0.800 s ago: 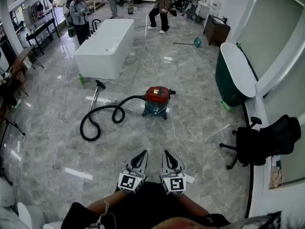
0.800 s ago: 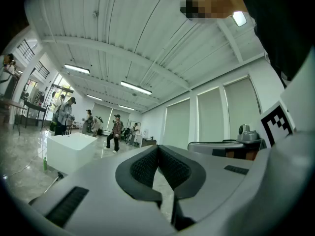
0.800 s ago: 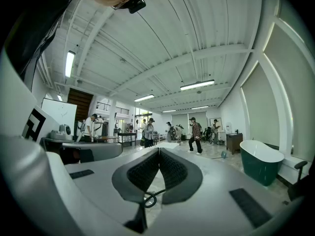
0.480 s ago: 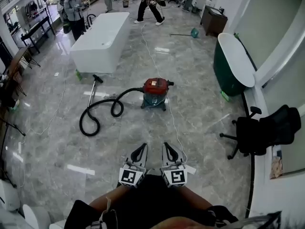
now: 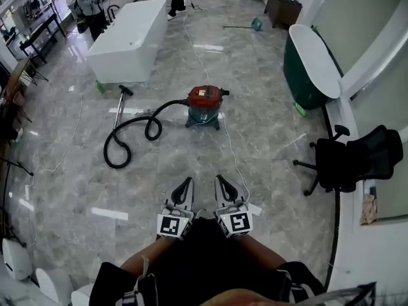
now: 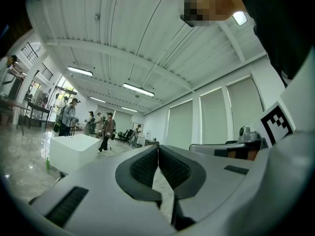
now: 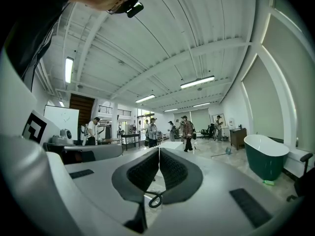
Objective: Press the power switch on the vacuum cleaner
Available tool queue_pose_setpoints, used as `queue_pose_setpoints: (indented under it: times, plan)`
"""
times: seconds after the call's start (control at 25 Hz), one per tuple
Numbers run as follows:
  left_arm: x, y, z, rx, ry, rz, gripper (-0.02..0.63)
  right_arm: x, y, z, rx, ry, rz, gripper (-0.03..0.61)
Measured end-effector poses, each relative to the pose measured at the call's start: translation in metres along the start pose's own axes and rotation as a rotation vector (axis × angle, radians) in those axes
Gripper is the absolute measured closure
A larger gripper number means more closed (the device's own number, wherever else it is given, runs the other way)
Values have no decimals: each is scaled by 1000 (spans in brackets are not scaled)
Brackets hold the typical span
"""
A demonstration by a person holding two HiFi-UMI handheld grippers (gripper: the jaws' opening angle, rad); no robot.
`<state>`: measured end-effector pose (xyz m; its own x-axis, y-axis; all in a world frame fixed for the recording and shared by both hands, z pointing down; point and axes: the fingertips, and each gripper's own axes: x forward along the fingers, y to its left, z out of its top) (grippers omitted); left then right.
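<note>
in the head view the vacuum [image 5: 205, 106] stood mid-floor, well ahead of the left gripper [image 5: 184, 187] and right gripper [image 5: 222, 185]. its hose [image 5: 127, 139] looped toward the white tub [image 5: 124, 40] and a cable [image 5: 233, 158] trailed back, so a good approach would go between them and press one tip on the red lid, where the switch probably sat. the left gripper view showed jaws shut together on nothing; the right gripper view showed the same, with open floor before the green tub [image 7: 268, 159].
</note>
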<state>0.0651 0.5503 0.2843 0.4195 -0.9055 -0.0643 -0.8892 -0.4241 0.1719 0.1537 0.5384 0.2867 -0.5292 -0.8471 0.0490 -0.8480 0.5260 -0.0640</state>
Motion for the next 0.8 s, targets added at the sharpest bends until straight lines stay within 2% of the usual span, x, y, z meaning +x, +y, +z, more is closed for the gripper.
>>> queue_pose_setpoints:
  times: [0.2, 0.44, 0.6, 0.8]
  plan:
    - [-2, -5, 0, -8, 4, 23, 594, -3, -6, -7, 20, 15, 16, 558]
    - [-8, -2, -1, -37, 40, 56, 594, -7, 3, -17, 80, 49, 94, 558]
    - [-2, -4, 1, -34, 45, 63, 594, -8, -12, -23, 136, 51, 92, 558]
    - [7, -5, -1, -39, 63, 54, 594, -9, -25, -29, 147, 66, 60, 558]
